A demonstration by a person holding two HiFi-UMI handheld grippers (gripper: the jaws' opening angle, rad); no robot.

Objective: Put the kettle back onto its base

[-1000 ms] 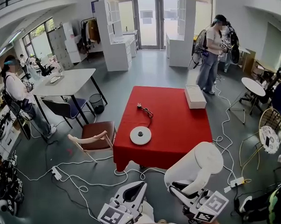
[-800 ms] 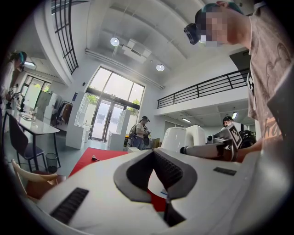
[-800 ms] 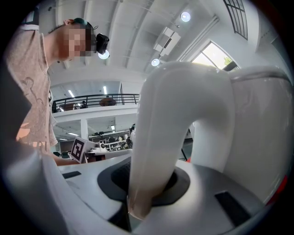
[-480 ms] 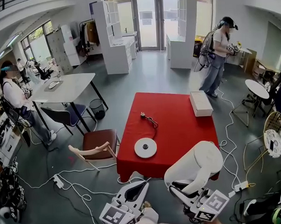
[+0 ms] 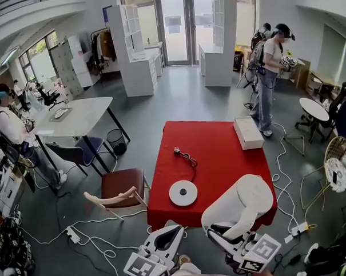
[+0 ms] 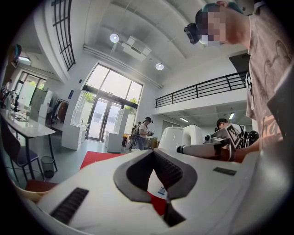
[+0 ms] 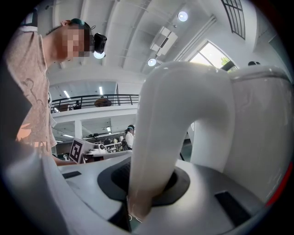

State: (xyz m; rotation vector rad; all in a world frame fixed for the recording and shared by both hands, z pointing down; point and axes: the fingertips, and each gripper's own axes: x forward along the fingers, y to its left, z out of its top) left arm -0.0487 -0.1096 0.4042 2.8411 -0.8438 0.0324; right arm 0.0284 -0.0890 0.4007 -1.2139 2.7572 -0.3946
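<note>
While your right gripper (image 5: 224, 234) pinches the white kettle (image 5: 240, 201) by its curved handle (image 7: 154, 151), the kettle is off its base. It hangs tilted in front of you, over the near right corner of the red table (image 5: 219, 155). In the right gripper view the handle stands between the two dark pads, which close on it from both sides, and the kettle's body fills the right of that view.

The base (image 5: 183, 193) is a flat white disc lying on the red cloth near the table's near edge, to the left of the kettle and well apart from it. Its cord (image 5: 186, 157) trails away toward the far side of the table and ends loose in a plug.

Your left gripper (image 5: 167, 235) is held level beside the right one, on its left. Its jaws are spread in a V with nothing between them, so only the red cloth and the floor show through the gap.

A white box (image 5: 248, 132) sits at the far right edge of the table, and a brown chair (image 5: 120, 185) stands just beside the table's left side. Two other people are in the room (both wearing headgear): one (image 5: 270, 67) stands far right beyond the table, and another (image 5: 9, 127) stands at far left by a white table (image 5: 80, 113).
</note>
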